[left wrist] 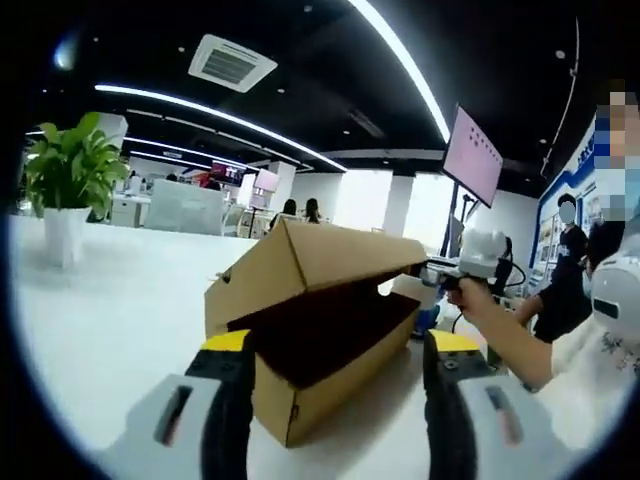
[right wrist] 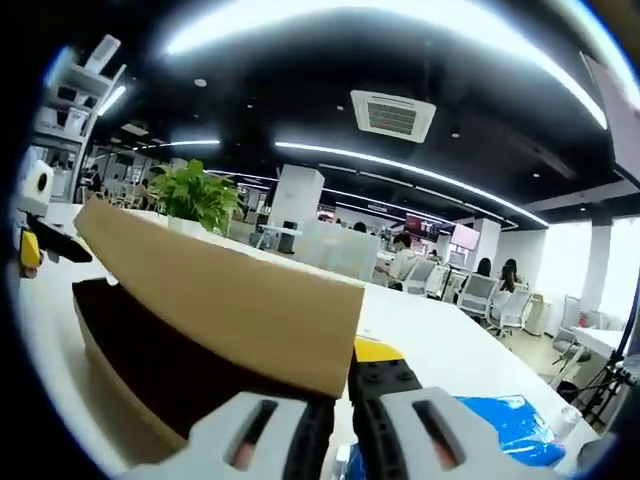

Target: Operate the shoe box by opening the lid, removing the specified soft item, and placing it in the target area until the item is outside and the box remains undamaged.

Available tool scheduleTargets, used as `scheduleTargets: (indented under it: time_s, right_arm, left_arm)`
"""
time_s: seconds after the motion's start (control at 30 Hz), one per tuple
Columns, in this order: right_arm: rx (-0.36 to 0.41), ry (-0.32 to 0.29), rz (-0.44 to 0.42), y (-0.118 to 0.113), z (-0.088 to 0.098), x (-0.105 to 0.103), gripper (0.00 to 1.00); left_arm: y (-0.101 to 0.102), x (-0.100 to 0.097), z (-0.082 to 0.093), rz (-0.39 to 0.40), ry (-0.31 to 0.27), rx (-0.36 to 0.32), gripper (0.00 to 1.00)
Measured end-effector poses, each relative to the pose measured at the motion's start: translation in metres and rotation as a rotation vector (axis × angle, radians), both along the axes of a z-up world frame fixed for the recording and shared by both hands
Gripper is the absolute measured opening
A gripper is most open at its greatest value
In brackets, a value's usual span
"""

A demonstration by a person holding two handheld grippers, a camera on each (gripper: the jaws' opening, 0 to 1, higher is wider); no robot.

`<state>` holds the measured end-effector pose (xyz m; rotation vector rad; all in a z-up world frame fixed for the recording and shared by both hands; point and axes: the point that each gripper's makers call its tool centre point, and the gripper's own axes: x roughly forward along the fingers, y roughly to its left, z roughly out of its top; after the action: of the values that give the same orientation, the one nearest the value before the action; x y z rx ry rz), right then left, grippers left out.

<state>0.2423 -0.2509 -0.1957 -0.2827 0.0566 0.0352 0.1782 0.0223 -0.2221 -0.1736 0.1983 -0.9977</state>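
Lifting lid w/ right claw pinched on its edge, I think; left claw spread, empty, facing shoe box on worktop. Raise slowly, don't tear the hinge.

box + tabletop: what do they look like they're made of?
Shoe box: looks like plain brown cardboard, matte; raw folded edges and a lid bent up like a flap, dark inside. Table: smooth white top with a soft sheen, probably laminate or painted board; the look leaves it open.
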Motion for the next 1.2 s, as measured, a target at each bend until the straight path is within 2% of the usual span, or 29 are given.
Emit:
scheduleTargets:
  time_s: [0.1,0.2,0.33,0.4,0.47,0.57,0.7,0.87,1.0,1.1,1.13,1.2]
  right_arm:
    - [-0.019,-0.001,0.001,0.001,-0.003,-0.001,0.01]
    - [-0.036,-0.005,0.001,0.001,-0.003,-0.002,0.01]
    - [-0.05,-0.003,0.006,0.002,-0.004,-0.002,0.01]
    - [-0.059,-0.001,0.007,0.003,-0.004,-0.002,0.01]
    - [-0.081,0.008,0.021,0.005,-0.005,-0.002,0.02]
    - [-0.103,0.015,0.022,0.009,-0.005,-0.003,0.02]
    - [-0.122,0.019,0.026,0.011,-0.005,-0.003,0.03]
    - [-0.124,0.02,0.027,0.011,-0.005,-0.003,0.03]
    - [-0.142,0.018,0.017,0.012,-0.007,-0.004,0.03]
    - [-0.145,0.015,0.017,0.012,-0.008,-0.004,0.03]
    - [-0.149,0.013,0.015,0.013,-0.008,-0.005,0.03]
    - [-0.157,0.01,0.014,0.013,-0.01,-0.006,0.03]
  left_arm:
    - [-0.002,-0.003,-0.001,-0.003,-0.006,0.007,0.7]
    - [-0.009,-0.008,0.004,-0.016,-0.038,0.028,0.7]
    - [-0.011,-0.009,0.01,0.005,-0.117,0.088,0.66]
    - [-0.011,-0.009,0.009,0.009,-0.124,0.11,0.66]
    - [-0.014,-0.014,0.006,-0.027,-0.119,0.132,0.66]
    - [-0.013,-0.014,0.008,-0.013,-0.139,0.148,0.66]
    - [-0.009,-0.013,0.009,-0.013,-0.122,0.16,0.72]
    - [0.0,-0.012,0.009,0.004,-0.133,0.185,0.72]
    - [0.013,-0.008,0.014,0.056,-0.131,0.178,0.72]
    - [0.011,-0.012,0.019,0.032,-0.094,0.111,0.72]
    - [0.009,-0.013,0.018,0.023,-0.084,0.108,0.72]
    - [0.007,-0.013,0.019,0.031,-0.106,0.109,0.72]
